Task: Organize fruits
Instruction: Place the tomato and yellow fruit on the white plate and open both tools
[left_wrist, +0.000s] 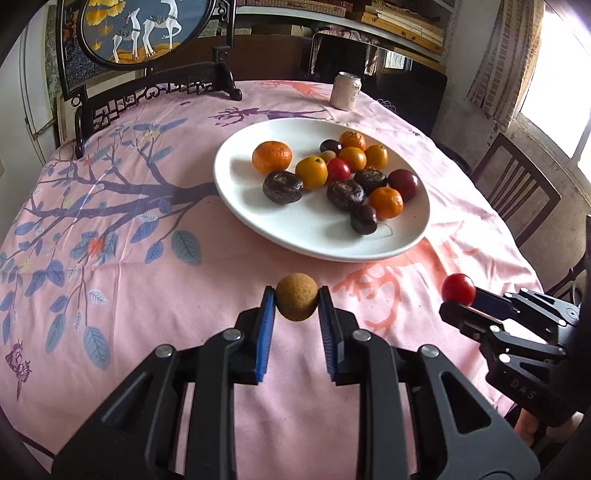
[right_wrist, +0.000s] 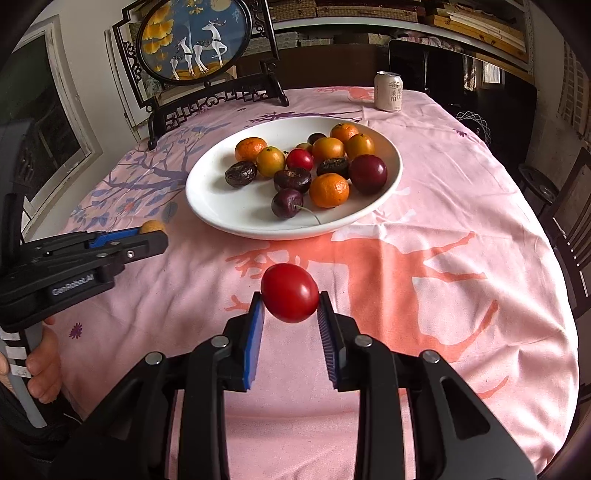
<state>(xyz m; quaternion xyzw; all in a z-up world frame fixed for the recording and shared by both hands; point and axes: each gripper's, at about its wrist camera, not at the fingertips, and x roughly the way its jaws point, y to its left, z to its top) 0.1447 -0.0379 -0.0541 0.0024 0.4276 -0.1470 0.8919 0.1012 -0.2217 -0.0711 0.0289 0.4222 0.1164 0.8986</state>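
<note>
Pink tablecloth (left_wrist: 147, 295) bears a fruit plate (left_wrist: 258, 221); left jaws grip a longan (left_wrist: 297, 301), right jaws a cherry tomato (right_wrist: 290, 292).

A glossy white ceramic-looking plate (left_wrist: 255, 221) sat on matt printed pink cloth (left_wrist: 147, 295), a rough tan longan (left_wrist: 297, 301) and smooth shiny red tomato (right_wrist: 290, 292) were pinched between ribbed blue pads (right_wrist: 255, 343) on matt black plastic.

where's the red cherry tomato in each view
Left wrist view: the red cherry tomato is at the right edge, clamped in the right hand-held gripper.
Right wrist view: bottom centre, close up, between the blue pads.
Shared landmark: the white plate of fruit, beyond the tomato in both views.
</note>
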